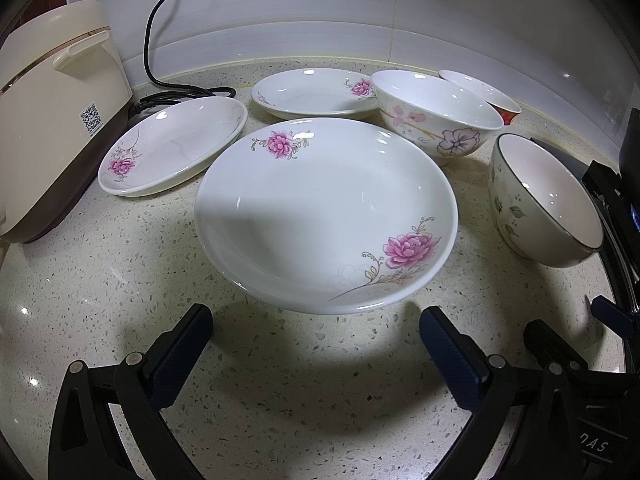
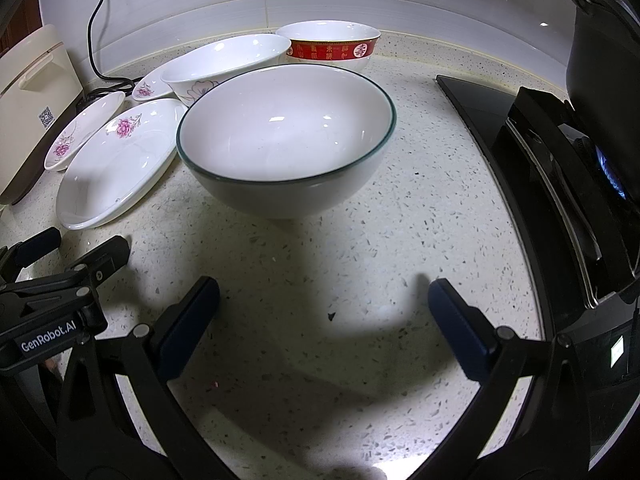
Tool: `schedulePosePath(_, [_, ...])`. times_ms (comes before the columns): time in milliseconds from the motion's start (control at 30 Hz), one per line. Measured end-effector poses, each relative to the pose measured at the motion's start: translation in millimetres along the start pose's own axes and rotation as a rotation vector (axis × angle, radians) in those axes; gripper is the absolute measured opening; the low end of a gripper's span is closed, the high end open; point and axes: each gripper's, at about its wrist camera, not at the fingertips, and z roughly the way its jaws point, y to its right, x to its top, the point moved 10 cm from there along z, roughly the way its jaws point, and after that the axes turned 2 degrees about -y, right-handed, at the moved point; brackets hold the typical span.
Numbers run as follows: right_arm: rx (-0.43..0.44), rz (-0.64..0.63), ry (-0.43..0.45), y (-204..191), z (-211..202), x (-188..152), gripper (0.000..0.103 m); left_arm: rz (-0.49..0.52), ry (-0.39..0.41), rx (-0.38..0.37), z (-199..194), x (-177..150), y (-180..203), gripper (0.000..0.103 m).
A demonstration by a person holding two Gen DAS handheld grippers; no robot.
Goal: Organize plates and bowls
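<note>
Plates and bowls lie loose and unstacked on the counter [image 1: 120, 300], so the sorting looks barely begun; both tools are empty. Left gripper [image 1: 316, 328] is spread wide, holding nothing, its fingers [image 1: 188, 344] low over the stone just short of the near plate [image 1: 320, 212]; that aim suits taking this rim first, as I judge it. Beyond it, a second plate [image 1: 172, 148] sits left by the rice cooker [image 1: 52, 120], tilted, I think because its far edge rests on the cord [image 1: 192, 92]; a third plate [image 1: 312, 94] lies behind, near the flower bowl [image 1: 436, 114].

Right gripper [image 2: 324, 304] is likewise wide apart and empty, pointed at the green-rimmed bowl [image 2: 284, 136], which stands upright just beside the near plate; behind it stand the flower bowl and the red bowl [image 2: 332, 46], close together. To the right a lit burner [image 2: 608, 168] under a pot [image 2: 604, 52] is a hazard; stacking is likely safer kept to the left.
</note>
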Motion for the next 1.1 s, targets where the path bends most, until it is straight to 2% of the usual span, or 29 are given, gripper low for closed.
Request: schedulePosePath(1100, [0.002, 0.001, 0.0, -1.1, -0.1, 0.0, 0.103, 0.057, -0.002, -0.045, -12.8, -15.1, 0.9, 0.103])
